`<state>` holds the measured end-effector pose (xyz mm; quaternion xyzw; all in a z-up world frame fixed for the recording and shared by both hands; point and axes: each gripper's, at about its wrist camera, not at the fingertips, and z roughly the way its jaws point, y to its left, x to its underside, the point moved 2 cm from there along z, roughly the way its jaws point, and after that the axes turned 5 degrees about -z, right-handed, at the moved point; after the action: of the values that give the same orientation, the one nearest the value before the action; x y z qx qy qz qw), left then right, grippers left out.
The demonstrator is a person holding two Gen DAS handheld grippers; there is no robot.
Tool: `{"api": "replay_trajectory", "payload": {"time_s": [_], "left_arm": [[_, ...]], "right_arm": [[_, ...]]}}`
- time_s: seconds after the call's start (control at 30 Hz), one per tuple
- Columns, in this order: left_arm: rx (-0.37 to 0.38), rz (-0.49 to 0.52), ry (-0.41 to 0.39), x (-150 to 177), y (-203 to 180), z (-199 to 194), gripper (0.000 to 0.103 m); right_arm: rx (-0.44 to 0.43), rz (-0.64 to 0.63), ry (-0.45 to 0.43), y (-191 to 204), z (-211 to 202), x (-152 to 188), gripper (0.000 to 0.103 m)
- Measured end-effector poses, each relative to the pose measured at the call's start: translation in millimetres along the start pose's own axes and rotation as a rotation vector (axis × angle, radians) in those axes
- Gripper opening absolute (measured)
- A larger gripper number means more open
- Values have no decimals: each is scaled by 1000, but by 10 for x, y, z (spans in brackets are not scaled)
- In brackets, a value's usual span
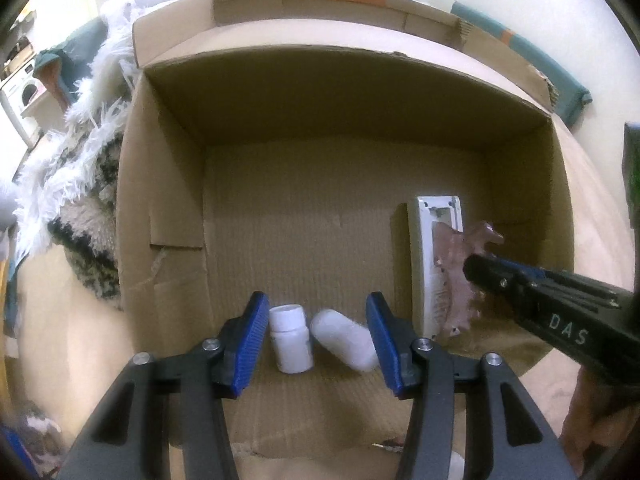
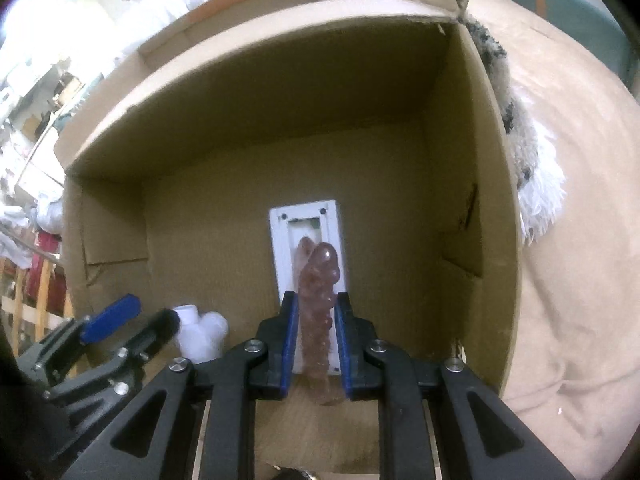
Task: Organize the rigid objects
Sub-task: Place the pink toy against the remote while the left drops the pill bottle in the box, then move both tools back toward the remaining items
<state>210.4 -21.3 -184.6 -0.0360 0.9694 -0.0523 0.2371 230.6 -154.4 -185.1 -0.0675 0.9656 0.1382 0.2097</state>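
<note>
An open cardboard box (image 1: 168, 200) fills both views. On its floor stand a white capped bottle (image 1: 291, 338) and a white rounded container (image 1: 346, 338) lying on its side; both also show in the right wrist view (image 2: 202, 334). My left gripper (image 1: 316, 346) is open above them, blue pads either side, not touching. A white remote (image 1: 434, 264) lies face down at the right. My right gripper (image 2: 316, 334) is shut on a bumpy translucent pink piece (image 2: 318, 300) and holds it over the remote (image 2: 306, 220). The pink piece also shows in the left wrist view (image 1: 460, 272).
The box (image 2: 472, 220) sits on a tan bedcover (image 2: 572, 260). A shaggy white and grey rug (image 1: 88, 184) lies against its left outer wall. A teal cushion (image 1: 532, 64) lies behind the box. Cluttered shelves (image 2: 36, 120) stand at the far left.
</note>
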Motion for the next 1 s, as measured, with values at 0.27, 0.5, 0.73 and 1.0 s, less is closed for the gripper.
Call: {"api": "replay_trajectory", "payload": {"time_s": [0.27, 0.5, 0.73, 1.0], "left_arm": [[11, 12, 8, 5, -94, -71, 66], [21, -15, 4, 25, -11, -189, 66], [35, -21, -18, -29, -69, -330, 66], [41, -48, -43, 76, 30, -582, 66]], "right_arm": [[-46, 35, -52, -12, -174, -66, 77], [-65, 25, -83, 11, -294, -97, 86], [-48, 20, -92, -14, -355, -89, 86], [-41, 19, -116, -60, -510, -82, 86]]}}
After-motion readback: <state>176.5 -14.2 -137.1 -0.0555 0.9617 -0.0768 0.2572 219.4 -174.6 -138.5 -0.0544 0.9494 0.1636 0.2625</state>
